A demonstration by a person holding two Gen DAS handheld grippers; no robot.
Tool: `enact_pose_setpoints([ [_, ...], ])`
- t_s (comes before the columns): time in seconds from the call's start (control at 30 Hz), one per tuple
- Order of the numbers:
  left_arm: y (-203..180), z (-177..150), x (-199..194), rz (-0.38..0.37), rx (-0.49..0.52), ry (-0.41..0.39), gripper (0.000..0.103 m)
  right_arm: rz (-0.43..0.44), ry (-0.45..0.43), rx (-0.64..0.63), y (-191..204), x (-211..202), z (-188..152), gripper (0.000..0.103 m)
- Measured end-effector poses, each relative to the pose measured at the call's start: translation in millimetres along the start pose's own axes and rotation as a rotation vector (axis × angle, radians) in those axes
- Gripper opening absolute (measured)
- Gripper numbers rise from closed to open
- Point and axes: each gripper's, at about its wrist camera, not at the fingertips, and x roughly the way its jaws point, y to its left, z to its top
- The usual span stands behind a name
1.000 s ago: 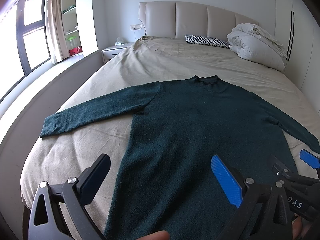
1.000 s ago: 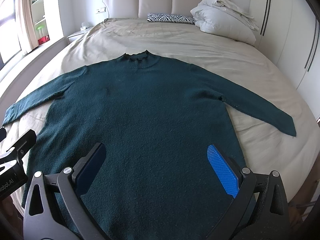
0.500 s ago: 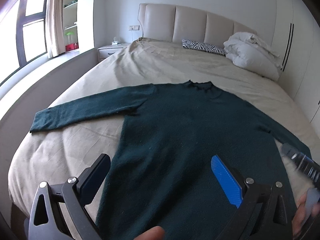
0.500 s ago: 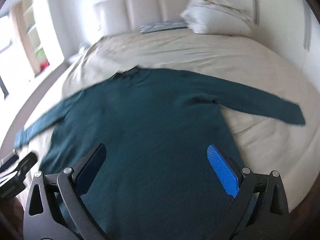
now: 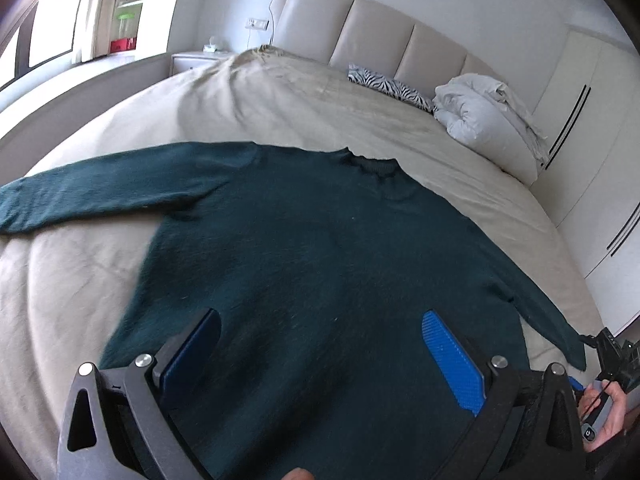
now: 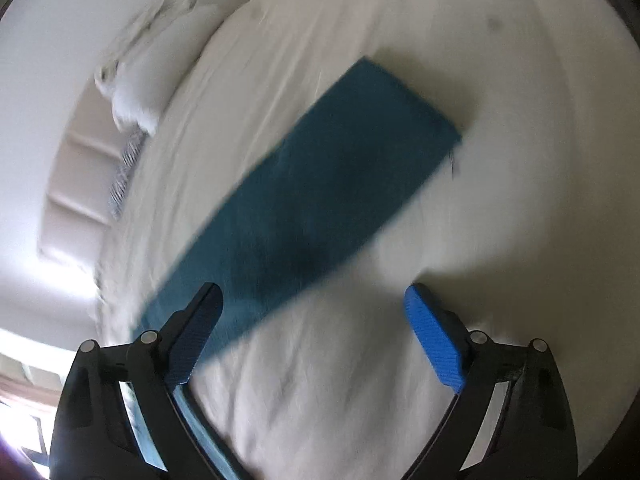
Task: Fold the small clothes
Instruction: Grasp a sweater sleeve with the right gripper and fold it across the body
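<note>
I hold both claws wide open, empty: my left claw (image 5: 320, 356) above the dark green knit sweater (image 5: 320, 248) spread on the beige bed (image 5: 304, 104), my right claw (image 6: 316, 332) over its sleeve (image 6: 320, 188) near the bed's edge.

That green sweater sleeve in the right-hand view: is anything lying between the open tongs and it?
Nothing visible does. The right tongs are open over bare beige bedsheet, with the sweater sleeve stretched flat just ahead. The white duvet sits far off near the headboard. The picture is blurred, though.

A home bedroom: a wide bed (image 5: 304, 108) with beige sheet fills the frame, padded headboard (image 5: 360, 28) at top centre, nightstand (image 5: 196, 60) upper left, white wardrobe doors (image 5: 592, 128) at right.
</note>
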Motion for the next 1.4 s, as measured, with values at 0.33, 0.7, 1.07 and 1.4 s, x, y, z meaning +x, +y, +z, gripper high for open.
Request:
enact_pose_setpoints([
  [0.33, -8, 19, 54, -0.166, -0.069, 0.174, 0.103, 0.05, -0.06, 0.044, -3, 41, 67, 0.026],
  [0.7, 9, 36, 64, -0.316, -0.178, 0.175, 0.1, 0.169, -0.011, -0.62, 188, 29, -18, 0.009],
  [1.07, 50, 44, 74, -0.432, -0.328, 0.193, 0.1, 0.288, 0.366, -0.985, 285, 97, -244, 0.009],
  [1.4, 42, 34, 106, -0.508, -0.425, 0.264, 0.102, 0.389, 0.361, -1.09, 227, 46, -299, 0.076],
])
